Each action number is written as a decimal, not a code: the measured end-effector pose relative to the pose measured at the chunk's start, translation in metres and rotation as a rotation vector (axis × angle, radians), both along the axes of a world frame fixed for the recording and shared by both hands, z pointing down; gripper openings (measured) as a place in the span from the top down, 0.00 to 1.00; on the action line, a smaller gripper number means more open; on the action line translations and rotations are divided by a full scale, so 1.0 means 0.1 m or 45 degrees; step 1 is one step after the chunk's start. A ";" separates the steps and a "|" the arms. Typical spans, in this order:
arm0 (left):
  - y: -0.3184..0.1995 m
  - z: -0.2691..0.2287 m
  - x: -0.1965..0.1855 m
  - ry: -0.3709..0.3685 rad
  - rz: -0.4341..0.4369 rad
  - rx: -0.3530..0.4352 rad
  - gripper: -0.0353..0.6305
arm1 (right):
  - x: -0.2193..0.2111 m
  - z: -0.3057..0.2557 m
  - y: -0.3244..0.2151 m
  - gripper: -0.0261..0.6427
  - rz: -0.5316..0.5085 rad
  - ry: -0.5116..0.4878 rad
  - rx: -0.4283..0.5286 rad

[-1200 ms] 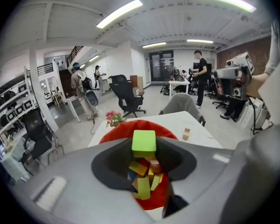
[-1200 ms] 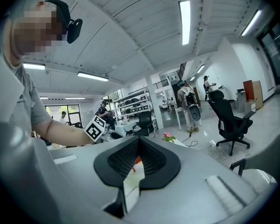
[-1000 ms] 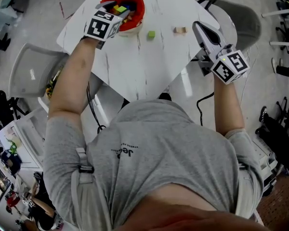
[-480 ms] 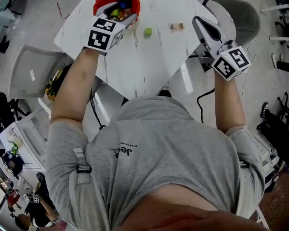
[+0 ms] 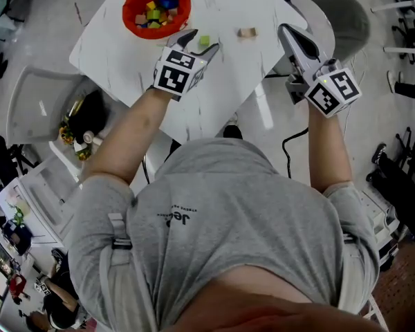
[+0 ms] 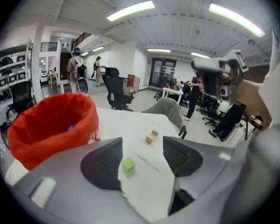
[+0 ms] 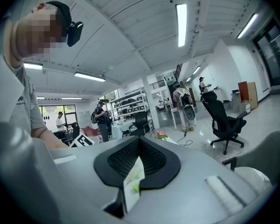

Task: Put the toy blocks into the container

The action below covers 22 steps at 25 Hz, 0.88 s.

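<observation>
On the white tabletop (image 5: 124, 54) the green block (image 6: 128, 164) sits untouched between the parted jaws of the left hand-held gripper (image 6: 142, 143), which have just been closing. The container (image 5: 128, 9) stands far left. The right hand-held gripper (image 5: 290, 37), shut, is well apart.

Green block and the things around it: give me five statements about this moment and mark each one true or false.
1. The green block lies on the white table. True.
2. The left gripper is shut on the green block. False: its jaws stand apart, though they have just been closing a little. The block lies on the table between them, unpressed.
3. The red container holds several blocks. True.
4. The tan block lies inside the container. False: it lies on the table, beyond the green block.
5. The right gripper has its jaws wide apart. False: they are together.
</observation>
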<state>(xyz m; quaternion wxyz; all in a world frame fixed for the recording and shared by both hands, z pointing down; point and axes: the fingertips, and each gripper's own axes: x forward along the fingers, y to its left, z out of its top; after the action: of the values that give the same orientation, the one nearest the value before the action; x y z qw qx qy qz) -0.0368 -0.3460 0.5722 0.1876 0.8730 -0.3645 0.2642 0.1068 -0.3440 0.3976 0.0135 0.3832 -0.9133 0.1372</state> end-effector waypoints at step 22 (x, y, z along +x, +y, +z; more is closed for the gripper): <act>-0.34 1.47 0.06 -0.124 -0.386 -0.160 0.62 | 0.63 0.48 0.17 0.96 0.072 0.046 -0.122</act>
<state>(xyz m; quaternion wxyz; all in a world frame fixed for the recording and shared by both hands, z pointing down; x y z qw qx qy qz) -0.0310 -0.3800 0.7193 0.2618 0.7808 -0.4833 0.2971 0.1702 -0.3272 0.4456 0.0445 0.4101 -0.8942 0.1740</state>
